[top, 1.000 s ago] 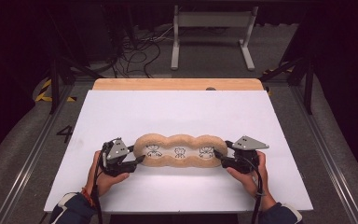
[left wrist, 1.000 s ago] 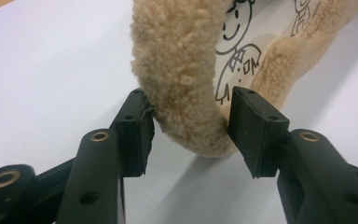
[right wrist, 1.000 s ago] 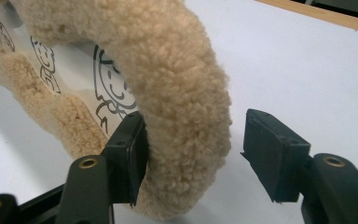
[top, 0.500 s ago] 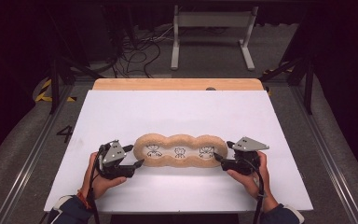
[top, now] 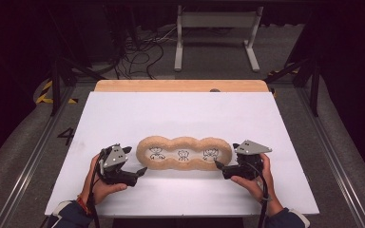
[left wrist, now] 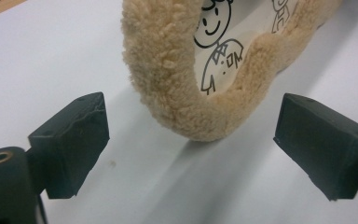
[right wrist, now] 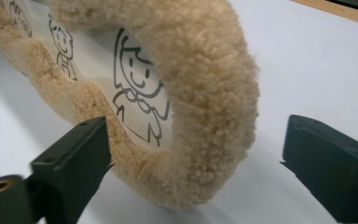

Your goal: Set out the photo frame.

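Note:
A tan fleecy three-lobed pad with cartoon children drawn on its white inside lies on the white table top. My left gripper is at its left end and my right gripper at its right end. Both have just been opening. In the left gripper view the open jaws stand wide on either side of the pad's rounded end without touching it. In the right gripper view the open jaws straddle the pad's other end, with the right-hand jaw well clear of the fleece.
A wooden strip runs along the table's far edge. Beyond it are cables and a white stand on the floor. Metal rails flank the table on both sides.
Both pairs of jaws have spread apart and come off the pad's ends. The hands and the pad have stayed where they were.

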A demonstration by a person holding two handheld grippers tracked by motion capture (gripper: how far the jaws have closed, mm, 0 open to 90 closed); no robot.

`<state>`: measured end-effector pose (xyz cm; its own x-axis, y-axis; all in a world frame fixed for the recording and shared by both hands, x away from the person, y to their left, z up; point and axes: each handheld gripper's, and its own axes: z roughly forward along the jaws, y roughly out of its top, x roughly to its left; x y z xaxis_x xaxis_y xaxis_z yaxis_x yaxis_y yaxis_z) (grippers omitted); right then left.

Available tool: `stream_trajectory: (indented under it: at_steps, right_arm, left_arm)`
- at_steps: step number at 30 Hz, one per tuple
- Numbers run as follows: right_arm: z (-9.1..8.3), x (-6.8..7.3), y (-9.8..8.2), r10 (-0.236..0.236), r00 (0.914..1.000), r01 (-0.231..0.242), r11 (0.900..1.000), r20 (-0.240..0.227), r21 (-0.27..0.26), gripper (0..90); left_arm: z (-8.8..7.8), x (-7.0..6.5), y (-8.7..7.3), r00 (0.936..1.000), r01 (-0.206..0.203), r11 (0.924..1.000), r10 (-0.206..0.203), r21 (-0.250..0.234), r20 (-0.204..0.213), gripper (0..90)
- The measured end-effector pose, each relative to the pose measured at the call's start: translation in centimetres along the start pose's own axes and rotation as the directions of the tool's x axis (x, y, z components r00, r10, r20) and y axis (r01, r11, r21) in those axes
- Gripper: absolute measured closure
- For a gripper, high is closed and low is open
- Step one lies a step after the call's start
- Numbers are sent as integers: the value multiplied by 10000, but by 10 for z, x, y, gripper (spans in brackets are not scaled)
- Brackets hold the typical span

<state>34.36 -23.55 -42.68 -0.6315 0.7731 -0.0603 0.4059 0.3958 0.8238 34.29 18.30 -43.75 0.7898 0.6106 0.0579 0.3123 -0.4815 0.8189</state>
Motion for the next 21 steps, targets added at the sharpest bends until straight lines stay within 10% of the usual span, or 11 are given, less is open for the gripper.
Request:
stream_trajectory:
  at_steps: [21]
  right_arm:
    - [-11,8,-1,-786,9969,786,9969,53,8,80]
  left_arm:
    - [-9,-6,-7,9986,-500,9988,499,-13,-150,58]
